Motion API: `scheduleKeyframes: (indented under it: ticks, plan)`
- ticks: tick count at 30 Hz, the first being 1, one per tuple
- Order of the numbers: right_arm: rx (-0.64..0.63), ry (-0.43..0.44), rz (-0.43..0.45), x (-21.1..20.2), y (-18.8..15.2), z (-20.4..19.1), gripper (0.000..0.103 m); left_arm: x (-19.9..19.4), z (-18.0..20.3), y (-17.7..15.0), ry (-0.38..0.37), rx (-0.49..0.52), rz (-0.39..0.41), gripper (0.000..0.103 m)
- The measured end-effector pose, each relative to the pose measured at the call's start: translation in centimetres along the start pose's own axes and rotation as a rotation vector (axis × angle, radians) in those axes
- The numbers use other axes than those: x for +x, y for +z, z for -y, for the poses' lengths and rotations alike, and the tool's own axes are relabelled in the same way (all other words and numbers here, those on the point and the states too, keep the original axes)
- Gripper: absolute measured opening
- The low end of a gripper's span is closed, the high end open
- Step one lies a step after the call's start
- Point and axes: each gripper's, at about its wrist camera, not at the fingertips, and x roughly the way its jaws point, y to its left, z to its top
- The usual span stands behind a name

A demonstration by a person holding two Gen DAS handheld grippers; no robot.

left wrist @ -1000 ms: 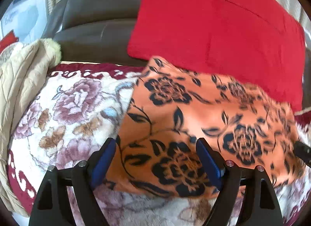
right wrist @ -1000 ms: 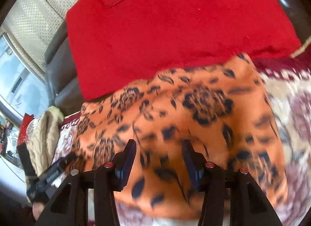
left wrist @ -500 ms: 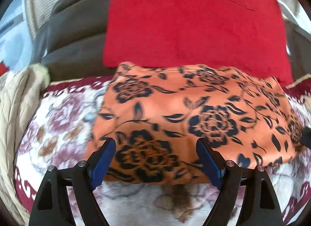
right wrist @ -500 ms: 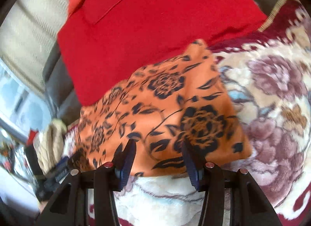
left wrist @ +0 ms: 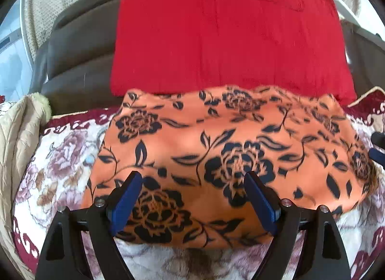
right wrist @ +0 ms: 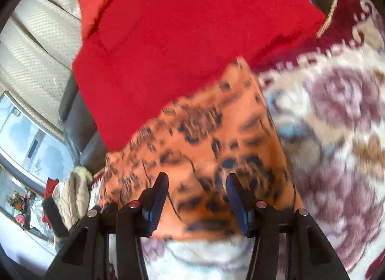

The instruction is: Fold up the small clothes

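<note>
An orange cloth (left wrist: pixel 231 150) printed with black flowers is laid flat, as a folded rectangle, on a floral blanket (left wrist: pixel 60 159). Its far edge is set against a red cushion (left wrist: pixel 228 34), which is propped on a dark sofa back (left wrist: pixel 79 58). The left claw (left wrist: pixel 192 198) is held wide open above the cloth's near edge, nothing gripped. The right claw (right wrist: pixel 196 200) is held partly open over the cloth's near right part, nothing pinched; that view is blurred. A beige quilted garment (left wrist: pixel 16 140) is seen at the left.
</note>
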Motion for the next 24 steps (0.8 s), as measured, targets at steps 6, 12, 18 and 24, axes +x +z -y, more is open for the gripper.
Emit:
scheduleKeyframes:
  ticks: [6, 12, 18, 24]
  plan:
    - [0.094, 0.008, 0.041, 1.9, 3.3, 2.1, 0.054, 2.8, -0.2, 0.2, 0.016, -0.016, -0.086, 0.087]
    - [0.164, -0.054, -0.018, 5.5, 4.6, 4.4, 0.055, 4.4, 0.0, -0.3, 0.038, 0.027, -0.124, 0.088]
    - [0.084, -0.025, 0.046, 6.1, 6.8, 1.6, 0.054, 3.2, -2.9, 0.6, 0.100, -0.057, -0.042, 0.088]
    - [-0.024, -0.063, -0.025, 10.4, 6.9, -1.6, 0.054, 4.3, -7.1, 0.6, 0.201, -0.171, -0.060, 0.088]
